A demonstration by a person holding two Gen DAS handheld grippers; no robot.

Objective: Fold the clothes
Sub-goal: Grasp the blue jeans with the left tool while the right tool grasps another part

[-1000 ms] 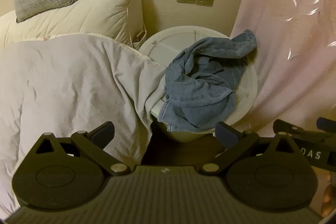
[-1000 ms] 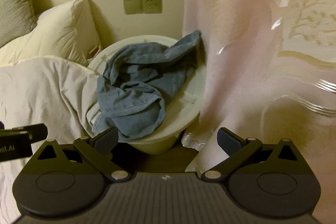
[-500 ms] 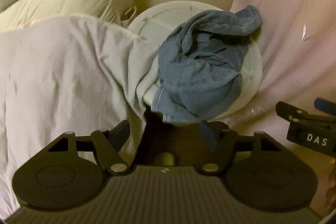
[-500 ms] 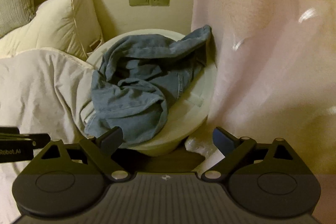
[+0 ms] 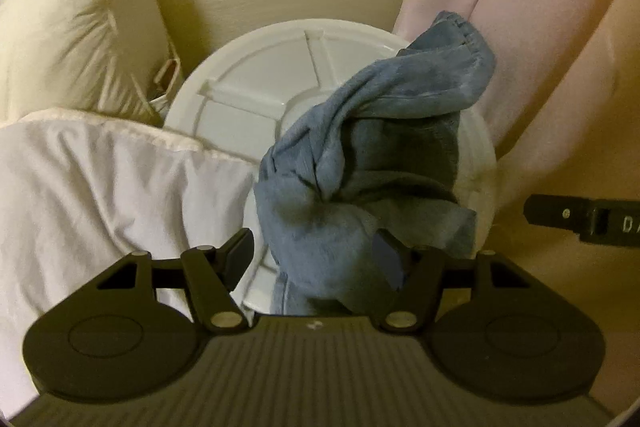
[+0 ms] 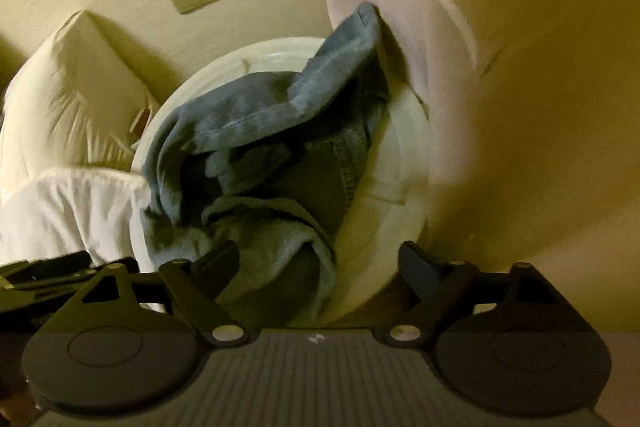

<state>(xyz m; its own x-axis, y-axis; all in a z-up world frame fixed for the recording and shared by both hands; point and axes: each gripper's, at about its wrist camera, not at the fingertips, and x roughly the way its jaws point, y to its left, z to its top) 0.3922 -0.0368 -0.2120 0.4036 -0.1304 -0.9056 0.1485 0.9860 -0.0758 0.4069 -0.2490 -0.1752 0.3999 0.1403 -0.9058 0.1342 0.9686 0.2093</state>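
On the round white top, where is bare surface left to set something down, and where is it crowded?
Bare: the back-left part of the round white top, bordered by the pillow, duvet and wall. Crowded: the crumpled denim garment covers the middle, front and right, against the pink curtain.

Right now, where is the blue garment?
In both views the blue garment lies crumpled on the round white lid, between the white duvet on its left and the pink curtain on its right.
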